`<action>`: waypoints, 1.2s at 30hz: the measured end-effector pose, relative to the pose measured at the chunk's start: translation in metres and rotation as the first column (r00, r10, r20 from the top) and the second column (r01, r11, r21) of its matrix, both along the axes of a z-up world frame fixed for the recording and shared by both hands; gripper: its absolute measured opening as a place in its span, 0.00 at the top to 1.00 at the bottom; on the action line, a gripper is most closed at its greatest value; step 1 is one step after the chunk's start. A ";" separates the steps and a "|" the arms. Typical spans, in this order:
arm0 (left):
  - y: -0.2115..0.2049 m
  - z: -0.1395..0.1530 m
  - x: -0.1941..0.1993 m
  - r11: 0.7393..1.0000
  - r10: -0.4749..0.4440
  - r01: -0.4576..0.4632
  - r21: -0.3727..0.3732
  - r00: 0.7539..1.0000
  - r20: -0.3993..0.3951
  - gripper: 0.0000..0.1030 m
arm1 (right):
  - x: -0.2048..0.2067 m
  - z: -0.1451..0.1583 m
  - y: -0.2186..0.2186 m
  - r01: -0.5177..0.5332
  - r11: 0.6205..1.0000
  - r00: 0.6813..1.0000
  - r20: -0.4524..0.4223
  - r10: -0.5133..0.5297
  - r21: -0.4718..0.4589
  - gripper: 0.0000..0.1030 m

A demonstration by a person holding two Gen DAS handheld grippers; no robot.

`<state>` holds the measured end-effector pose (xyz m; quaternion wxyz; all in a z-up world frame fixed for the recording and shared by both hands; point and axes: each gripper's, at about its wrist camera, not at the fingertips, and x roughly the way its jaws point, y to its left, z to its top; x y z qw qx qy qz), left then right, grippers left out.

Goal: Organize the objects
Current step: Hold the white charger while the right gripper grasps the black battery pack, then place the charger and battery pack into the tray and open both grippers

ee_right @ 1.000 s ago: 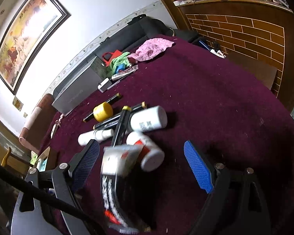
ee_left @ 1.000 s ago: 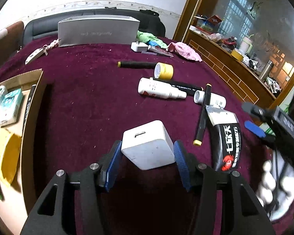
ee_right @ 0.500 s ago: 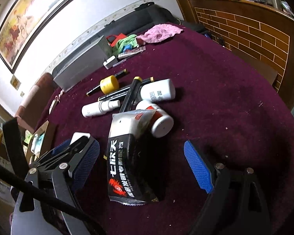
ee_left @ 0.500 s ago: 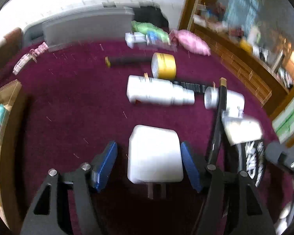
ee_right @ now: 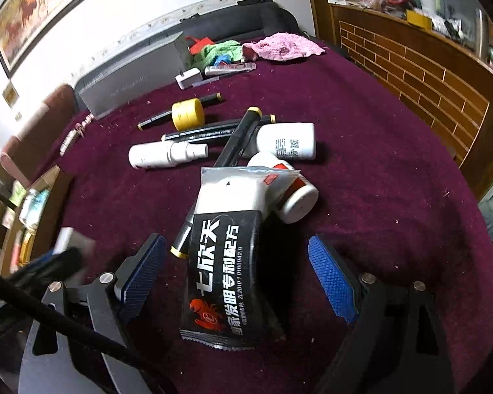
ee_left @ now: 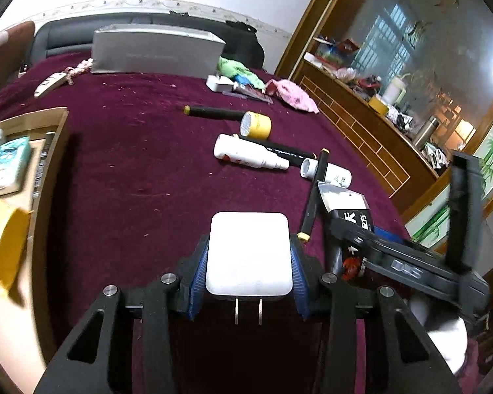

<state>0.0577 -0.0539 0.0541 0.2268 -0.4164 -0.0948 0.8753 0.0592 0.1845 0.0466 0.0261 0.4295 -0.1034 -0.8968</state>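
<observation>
Jaws of your left gripper (ee_left: 249, 274) have just closed onto the white square plug charger (ee_left: 249, 252), prongs toward you. Your right gripper (ee_right: 243, 279) jaws stand wide apart, straddling the black foil sachet (ee_right: 226, 272) on the maroon-clothed desk (ee_right: 394, 170).

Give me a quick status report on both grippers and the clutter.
Left gripper just closed on white charger. Right gripper open, astride black sachet. Sachet overlaps a marker and a white bottle.
</observation>
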 end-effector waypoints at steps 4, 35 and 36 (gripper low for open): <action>-0.012 0.001 0.010 1.000 0.013 -0.013 0.028 1.000 0.001 0.63 | -0.006 -0.004 -0.014 0.002 0.995 1.000 0.007 -0.003 0.104 0.24; -0.220 0.023 0.073 0.911 0.411 -0.407 0.060 0.906 -0.100 0.62 | 0.034 0.068 -0.142 -0.414 0.898 0.910 -0.061 0.409 -0.152 0.62; -0.226 0.020 0.072 0.907 0.422 -0.419 0.052 0.901 -0.098 0.62 | 0.033 0.068 -0.158 -0.445 0.881 0.895 -0.052 0.442 -0.163 0.62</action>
